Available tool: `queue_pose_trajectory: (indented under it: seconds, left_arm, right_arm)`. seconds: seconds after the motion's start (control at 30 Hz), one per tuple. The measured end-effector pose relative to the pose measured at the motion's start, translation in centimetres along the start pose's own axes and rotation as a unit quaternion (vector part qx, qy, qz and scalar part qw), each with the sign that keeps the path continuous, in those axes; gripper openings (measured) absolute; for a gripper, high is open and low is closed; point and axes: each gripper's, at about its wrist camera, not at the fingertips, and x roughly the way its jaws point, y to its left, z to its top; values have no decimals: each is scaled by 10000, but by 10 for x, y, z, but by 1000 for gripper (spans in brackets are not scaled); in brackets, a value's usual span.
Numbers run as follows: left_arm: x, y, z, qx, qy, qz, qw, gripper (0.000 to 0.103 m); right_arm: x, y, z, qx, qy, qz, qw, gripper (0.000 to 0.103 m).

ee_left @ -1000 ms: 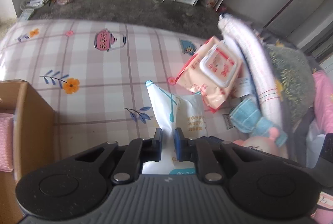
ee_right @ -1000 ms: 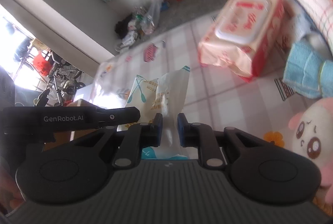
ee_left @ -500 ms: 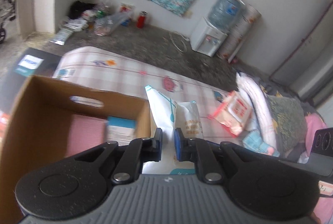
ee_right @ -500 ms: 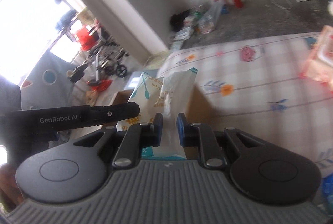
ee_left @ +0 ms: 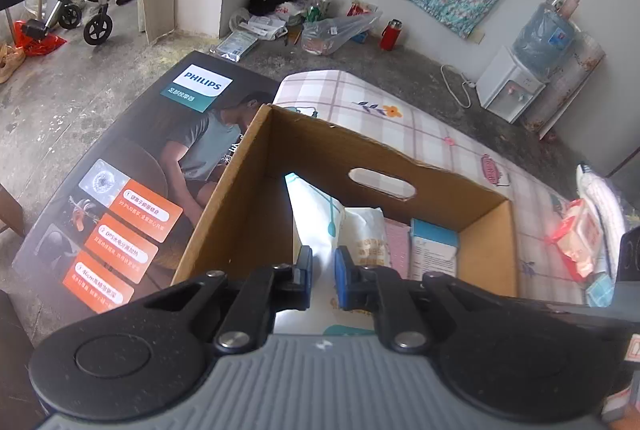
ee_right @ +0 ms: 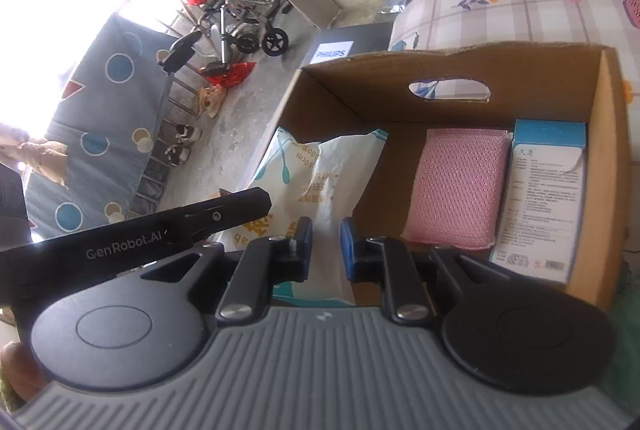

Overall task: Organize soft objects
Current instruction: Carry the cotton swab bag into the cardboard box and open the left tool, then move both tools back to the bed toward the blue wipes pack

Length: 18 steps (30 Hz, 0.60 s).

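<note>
Both my jaws are clamped on the same white soft pack (ee_left: 320, 214): my left gripper (ee_left: 322, 280) and my right gripper (ee_right: 326, 242) hold it over the open cardboard box (ee_right: 448, 66) on the bed (ee_left: 404, 122). Inside the box lie a pink sponge (ee_right: 456, 182) and, just beside it, a blue-and-white carton (ee_right: 544, 198).

Bright overexposed window daylight, sharp, fisheye-warped edges
</note>
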Motion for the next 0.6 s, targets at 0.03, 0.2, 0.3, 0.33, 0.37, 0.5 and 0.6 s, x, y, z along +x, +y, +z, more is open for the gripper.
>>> queue_pose_trajectory:
  seconds: [0.03, 0.2, 0.3, 0.33, 0.37, 0.5, 0.6]
  left_arm:
    - [8, 3, 4, 5, 34, -3, 10000, 13]
    - [42, -4, 16, 245, -47, 167, 9995, 14]
    - [58, -11, 20, 384, -161, 395, 9983, 26]
    - [62, -11, 21, 365, -183, 411, 9983, 27]
    - [65, -10, 21, 310, -170, 420, 9985, 27]
    - [67, -6, 22, 188, -98, 437, 9988, 28]
    - [59, -3, 22, 134, -155, 453, 9988, 37]
  right_arm:
    - [7, -6, 4, 70, 11, -42, 10000, 15]
    - [38, -33, 24, 330, -101, -272, 9990, 15]
    - [59, -48, 32, 556, -71, -307, 9980, 17]
    - [68, -55, 33, 670, -15, -260, 9974, 17]
    - [74, -60, 33, 748, 27, -240, 9969, 17]
    - [83, -67, 30, 822, 111, -185, 9964, 17]
    - [80, -65, 28, 785, 111, -145, 9967, 17]
